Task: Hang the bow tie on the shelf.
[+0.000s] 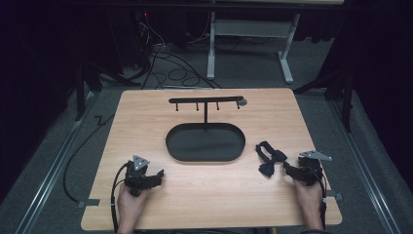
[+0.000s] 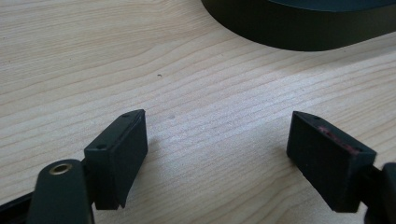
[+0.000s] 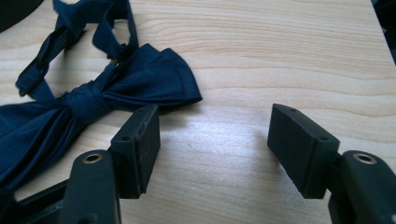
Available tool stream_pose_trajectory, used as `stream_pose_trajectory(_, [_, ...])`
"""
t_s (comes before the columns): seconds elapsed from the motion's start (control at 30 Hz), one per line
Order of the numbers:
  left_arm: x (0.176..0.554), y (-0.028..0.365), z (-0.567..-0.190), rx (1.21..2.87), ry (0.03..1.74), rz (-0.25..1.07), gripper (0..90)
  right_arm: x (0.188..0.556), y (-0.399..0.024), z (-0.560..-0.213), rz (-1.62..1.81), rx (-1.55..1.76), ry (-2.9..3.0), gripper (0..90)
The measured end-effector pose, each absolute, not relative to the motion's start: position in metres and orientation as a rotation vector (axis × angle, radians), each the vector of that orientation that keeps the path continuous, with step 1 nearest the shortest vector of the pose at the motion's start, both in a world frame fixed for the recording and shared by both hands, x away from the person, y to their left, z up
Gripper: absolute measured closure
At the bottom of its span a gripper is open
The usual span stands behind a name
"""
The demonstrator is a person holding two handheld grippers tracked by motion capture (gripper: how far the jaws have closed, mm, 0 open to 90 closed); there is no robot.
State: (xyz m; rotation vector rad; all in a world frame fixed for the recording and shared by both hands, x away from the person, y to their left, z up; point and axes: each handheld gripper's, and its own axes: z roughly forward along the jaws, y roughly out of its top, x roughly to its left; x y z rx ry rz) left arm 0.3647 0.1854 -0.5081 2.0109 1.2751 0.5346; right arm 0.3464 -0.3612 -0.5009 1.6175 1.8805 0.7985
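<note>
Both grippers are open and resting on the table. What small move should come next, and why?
Probably ease the right gripper forward and to its left, onto the bow tie. Its fingers are open with bare wood between them, and the tie lies just past the left one, near the hook stand.

The table point(image 1: 146, 204) is pale wood with fine brown grain lines running across it; the oval tray point(image 1: 204, 143) at its middle is matt black, as is the T-shaped hook stand point(image 1: 206, 101) rising just behind the tray. Right of the tray lies a dark navy bow tie point(image 3: 93, 98), plain and unpatterned; both grippers, left gripper point(image 2: 215, 149) and right gripper point(image 3: 212, 147), are black with brass-coloured screw eyes, each topped by a grey plate.
</note>
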Motion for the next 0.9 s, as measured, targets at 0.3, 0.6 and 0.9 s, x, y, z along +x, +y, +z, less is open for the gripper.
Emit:
stream_pose_trajectory(0.3, [0.365, 0.185, -0.508, 2.011, 1.274, 0.535, 20.7, 0.343, -0.357, -0.500, 0.791, 1.563, 1.879, 42.8])
stream_pose_trajectory(0.6, [0.365, 0.185, -0.508, 2.011, 1.274, 0.535, 20.7, 0.337, -0.358, -0.493, 0.869, 1.584, 1.855, 44.1])
stream_pose_trajectory(0.9, [0.365, 0.185, -0.508, 2.011, 1.274, 0.535, 20.7, 0.335, -0.352, -0.486, 0.874, 1.580, 1.884, 49.3])
